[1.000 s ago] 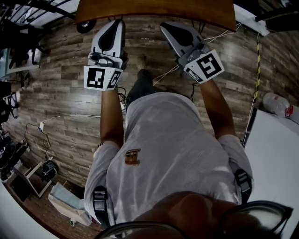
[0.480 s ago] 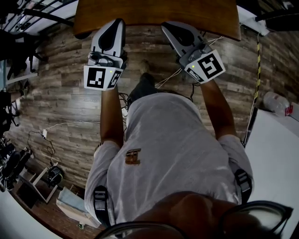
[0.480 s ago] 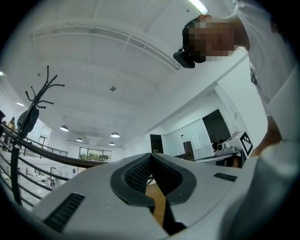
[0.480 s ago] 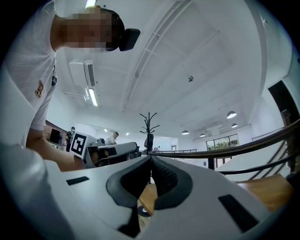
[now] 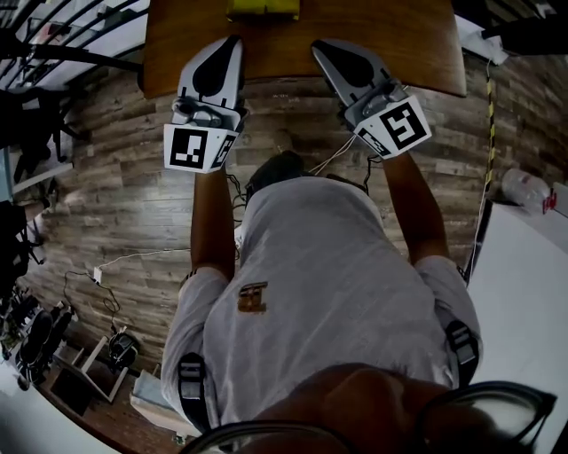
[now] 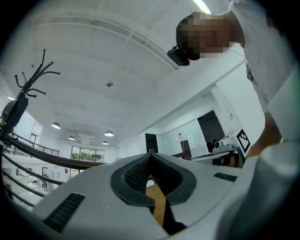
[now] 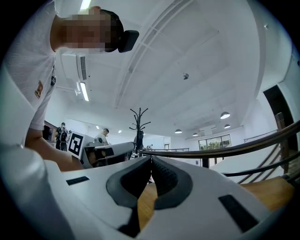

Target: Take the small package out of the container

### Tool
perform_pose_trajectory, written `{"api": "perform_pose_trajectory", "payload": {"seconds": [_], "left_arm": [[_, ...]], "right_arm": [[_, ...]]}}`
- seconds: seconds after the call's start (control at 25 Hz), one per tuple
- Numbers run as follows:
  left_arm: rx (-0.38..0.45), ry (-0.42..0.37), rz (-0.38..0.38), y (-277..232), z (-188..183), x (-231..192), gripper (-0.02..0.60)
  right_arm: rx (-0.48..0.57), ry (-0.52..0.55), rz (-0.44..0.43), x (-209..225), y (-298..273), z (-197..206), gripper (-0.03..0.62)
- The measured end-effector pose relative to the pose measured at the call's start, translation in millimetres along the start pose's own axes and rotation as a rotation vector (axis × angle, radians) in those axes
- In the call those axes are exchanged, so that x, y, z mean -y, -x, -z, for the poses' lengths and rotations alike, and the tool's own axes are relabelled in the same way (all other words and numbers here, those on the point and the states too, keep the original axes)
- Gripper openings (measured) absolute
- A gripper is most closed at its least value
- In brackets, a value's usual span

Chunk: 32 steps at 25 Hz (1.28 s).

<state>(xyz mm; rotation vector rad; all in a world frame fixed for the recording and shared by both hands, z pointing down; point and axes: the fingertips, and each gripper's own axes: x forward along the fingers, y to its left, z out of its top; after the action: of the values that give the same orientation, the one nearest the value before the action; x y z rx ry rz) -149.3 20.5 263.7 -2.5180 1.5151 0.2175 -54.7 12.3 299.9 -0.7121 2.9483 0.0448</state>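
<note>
Left gripper (image 5: pixel 232 42) and right gripper (image 5: pixel 318 46) are both clenched and empty, jaws pressed together with nothing between them, held out side by side over the near edge of the wooden table (image 5: pixel 399 40). Since a second ago the table has slid closer beneath them, and a yellow object (image 5: pixel 264 9) has come into sight on it, beyond and between the tips. That is probably the container; the small package itself cannot be made out yet — the approach looks nearly done, the grasp unstarted.

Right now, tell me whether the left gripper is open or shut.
Shut and empty: the white left gripper shows its dark pads meeting at the tips.
</note>
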Motion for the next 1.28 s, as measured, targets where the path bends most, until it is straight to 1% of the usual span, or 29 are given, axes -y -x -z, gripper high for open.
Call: {"api": "perform_pose_trajectory", "payload": {"seconds": [0.32,0.48,0.64,0.92,1.04,1.16,1.28], "left_arm": [[-0.012,0.001,0.067,-27,26,-88,0.018],[-0.007,0.013,0.09,-41,32,-120,0.018],[-0.023,0.005,0.125,-53,43,-135,0.018],[-0.08,-0.065,0.206,-80,68,-147,0.018],[-0.123,-0.11,0.246,-99,84,-151,0.018],[-0.185,-0.163,0.297,-123,105,-157,0.02],[-0.244,-0.203,0.331,-148,129,-166,0.02]], "right_arm": [[-0.031,-0.002,0.055,28,-90,20,0.032],[-0.044,0.0,0.078,41,-120,26,0.032],[-0.065,0.005,0.095,50,-134,32,0.032],[-0.095,0.006,0.097,63,-146,41,0.032],[-0.099,-0.002,0.094,77,-152,46,0.032],[-0.101,-0.013,0.083,96,-161,52,0.032],[-0.103,-0.025,0.074,118,-170,59,0.032]]}}
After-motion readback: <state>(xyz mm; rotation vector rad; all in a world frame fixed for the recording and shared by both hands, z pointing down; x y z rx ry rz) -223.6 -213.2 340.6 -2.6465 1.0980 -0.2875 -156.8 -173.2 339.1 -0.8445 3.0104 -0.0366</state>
